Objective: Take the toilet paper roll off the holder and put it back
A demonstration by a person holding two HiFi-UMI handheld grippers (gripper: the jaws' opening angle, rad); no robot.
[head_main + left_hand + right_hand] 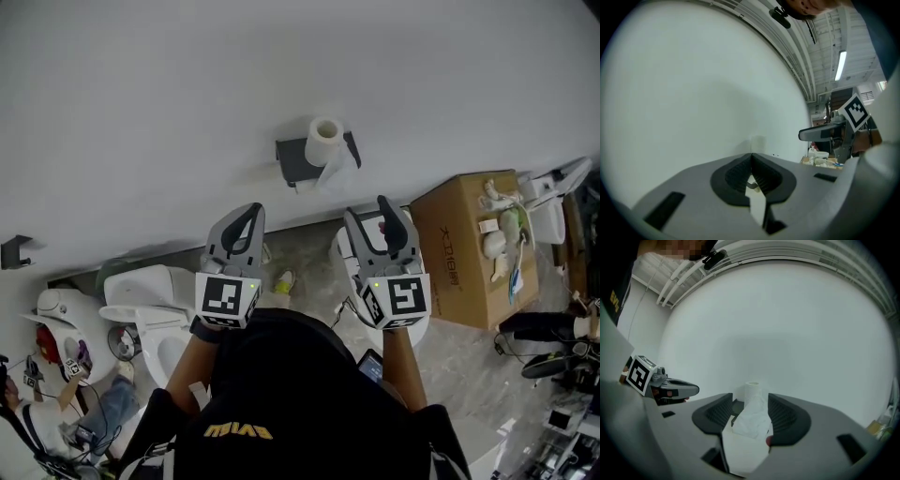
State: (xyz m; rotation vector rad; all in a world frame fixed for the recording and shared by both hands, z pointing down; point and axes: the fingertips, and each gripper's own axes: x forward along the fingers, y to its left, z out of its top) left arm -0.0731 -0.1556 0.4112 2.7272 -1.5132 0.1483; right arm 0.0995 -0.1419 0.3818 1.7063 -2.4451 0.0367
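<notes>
White wall [187,94] carries the dark metal bracket holder [292,159]. The left gripper [251,214], well below the holder, has its jaws together and empty. The right gripper [368,214], also below it, is part-open on nothing. The white toilet paper roll [324,141] sits on the holder with its tail hanging. Assessment: either removal has not begun or the roll is already back.

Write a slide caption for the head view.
Left tongs shut and right tongs open, both held short of the toilet paper roll on its wall holder.

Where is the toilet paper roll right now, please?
In the head view, the toilet paper roll sits on its dark holder on the white wall, upper centre.
</notes>
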